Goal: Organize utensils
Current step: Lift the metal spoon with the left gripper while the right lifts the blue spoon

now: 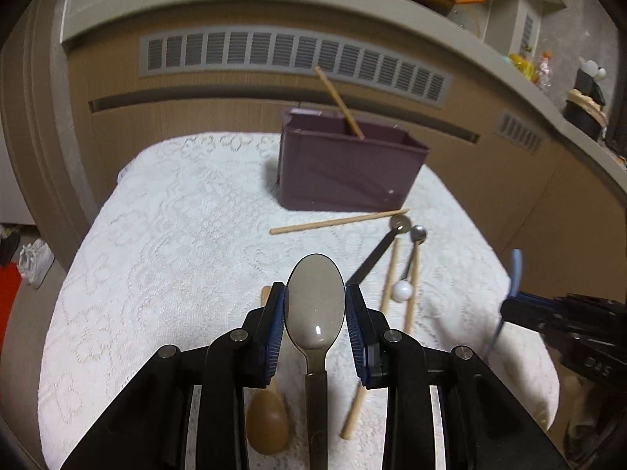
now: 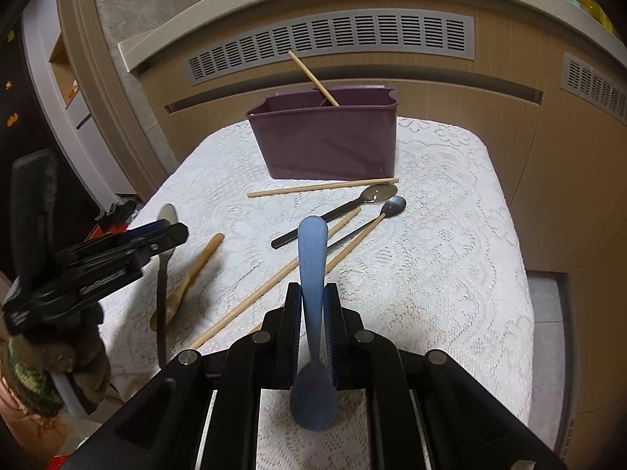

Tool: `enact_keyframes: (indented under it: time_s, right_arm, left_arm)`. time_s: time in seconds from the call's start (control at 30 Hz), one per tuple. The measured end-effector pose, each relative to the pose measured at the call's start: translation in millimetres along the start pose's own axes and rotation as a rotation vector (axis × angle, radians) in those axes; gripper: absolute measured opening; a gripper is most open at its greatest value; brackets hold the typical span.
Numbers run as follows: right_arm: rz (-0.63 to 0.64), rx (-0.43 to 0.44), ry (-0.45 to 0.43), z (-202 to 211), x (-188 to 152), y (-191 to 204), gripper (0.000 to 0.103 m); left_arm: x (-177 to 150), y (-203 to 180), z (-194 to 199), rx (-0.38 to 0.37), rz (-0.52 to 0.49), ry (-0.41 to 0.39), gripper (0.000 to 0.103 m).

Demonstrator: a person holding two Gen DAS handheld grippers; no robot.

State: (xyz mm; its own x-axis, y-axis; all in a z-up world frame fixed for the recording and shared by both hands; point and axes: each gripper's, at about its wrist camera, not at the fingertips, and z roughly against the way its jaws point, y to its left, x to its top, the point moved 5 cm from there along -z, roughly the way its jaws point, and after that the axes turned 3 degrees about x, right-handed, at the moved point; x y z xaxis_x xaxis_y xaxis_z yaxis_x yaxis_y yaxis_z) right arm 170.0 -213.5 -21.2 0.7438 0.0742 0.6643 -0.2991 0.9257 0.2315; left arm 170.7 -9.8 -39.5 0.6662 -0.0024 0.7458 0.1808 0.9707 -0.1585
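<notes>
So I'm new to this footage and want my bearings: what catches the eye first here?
Each hand-held gripper has a spoon: the left hand-held gripper grips a metal spoon by its bowl, while the right hand-held gripper pinches a blue spoon. Beyond them, a purple utensil box stands at the far end of the lace-covered table, one chopstick leaning out of it.

chopsticks (image 2: 322, 186): 4 | spoons (image 2: 378, 194): 5 | purple caddy (image 2: 327, 141): 1
</notes>
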Motion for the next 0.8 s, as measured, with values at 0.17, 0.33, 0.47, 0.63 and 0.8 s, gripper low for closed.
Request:
enact_keyframes:
  time_s: [0.17,0.33,0.47,0.63,0.8]
  right_arm:
    - [0.007,-0.003,-0.018,10.8,-0.7,4.4,0.010]
    - [0.034,0.003,-0.050,27.5,1.8,12.2,0.010]
    - [0.047,0.002,-0.070,37.1,6.7,15.2,0.010]
    - [0.049,-0.002,-0.087,42.9,14.9,15.1,0.010]
    - [0.057,-0.002,-0.096,44.5,23.9,16.0,0.010]
  left_arm:
    - [5.5,-14.0,29.0,-0.031,-0.030,-0.078,0.031]
    - [13.4,-22.9,47.4,-0.059,-0.049,-0.129,0.031]
    - [19.7,-27.9,57.0,-0.071,-0.062,-0.156,0.030]
    - [26.0,-27.6,58.3,-0.076,-0.060,-0.165,0.030]
    - [34.2,-26.6,58.0,-0.075,-0.059,-0.176,0.030]
